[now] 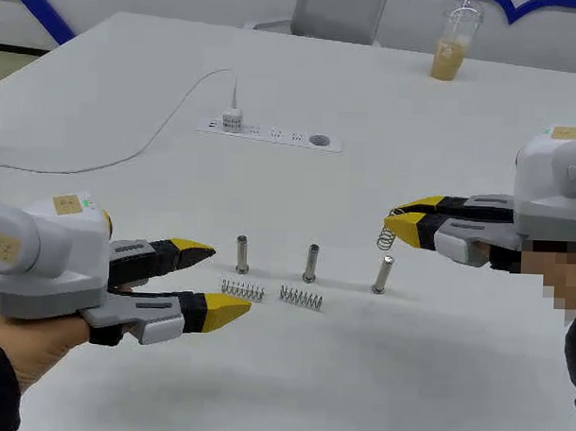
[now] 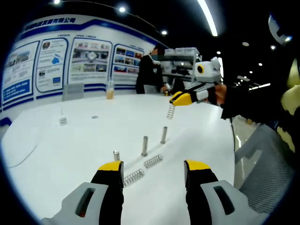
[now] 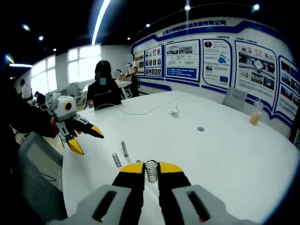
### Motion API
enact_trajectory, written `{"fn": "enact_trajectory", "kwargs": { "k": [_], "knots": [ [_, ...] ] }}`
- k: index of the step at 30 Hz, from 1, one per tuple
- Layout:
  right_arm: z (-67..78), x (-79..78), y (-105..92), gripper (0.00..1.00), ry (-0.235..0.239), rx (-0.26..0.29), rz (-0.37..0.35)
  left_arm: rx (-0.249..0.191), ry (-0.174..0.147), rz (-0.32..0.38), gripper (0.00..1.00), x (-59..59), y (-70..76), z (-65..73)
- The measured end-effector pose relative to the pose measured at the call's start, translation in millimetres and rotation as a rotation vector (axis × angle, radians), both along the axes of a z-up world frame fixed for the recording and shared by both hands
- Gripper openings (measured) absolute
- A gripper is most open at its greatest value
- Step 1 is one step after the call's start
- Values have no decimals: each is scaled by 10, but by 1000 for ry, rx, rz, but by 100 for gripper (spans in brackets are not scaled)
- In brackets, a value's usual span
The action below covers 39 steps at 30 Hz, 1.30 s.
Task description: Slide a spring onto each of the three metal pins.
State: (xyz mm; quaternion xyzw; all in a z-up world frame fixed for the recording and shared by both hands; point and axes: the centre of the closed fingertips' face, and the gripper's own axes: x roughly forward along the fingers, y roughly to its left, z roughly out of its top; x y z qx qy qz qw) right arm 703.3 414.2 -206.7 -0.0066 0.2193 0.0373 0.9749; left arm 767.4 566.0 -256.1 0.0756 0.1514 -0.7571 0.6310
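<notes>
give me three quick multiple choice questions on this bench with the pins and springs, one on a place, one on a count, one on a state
1. Where is the coiled metal spring that is off the white table?
A. between the tips of the yellow-tipped right gripper
B. slid onto the middle pin
C. inside a drink cup

2. How many coiled springs lie flat on the table?
A. one
B. two
C. four

3. How does the yellow-tipped left gripper stand?
A. shut on a pin
B. shut on a spring
C. open, holding nothing

Answers:
1 A: the spring hangs from the right gripper's tips, near the rightmost upright metal pin.
2 B: two springs lie in front of the other two pins.
3 C: its jaws are apart with nothing between them.
</notes>
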Motion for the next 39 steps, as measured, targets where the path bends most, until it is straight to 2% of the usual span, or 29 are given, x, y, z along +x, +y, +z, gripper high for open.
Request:
{"fn": "enact_trajectory", "kwargs": {
  "k": [15, 28, 39],
  "knots": [
    [-298, 30, -146, 12, 62, -6, -35, 10, 20, 14, 56, -16, 1, -61],
    [-413, 6, -173, 12, 79, 10, -47, 14, 30, 18, 56, -16, 4, -79],
    [-602, 5, -186, 12, 96, 23, -57, 15, 32, 17, 56, -17, 6, -85]
  ]
}}
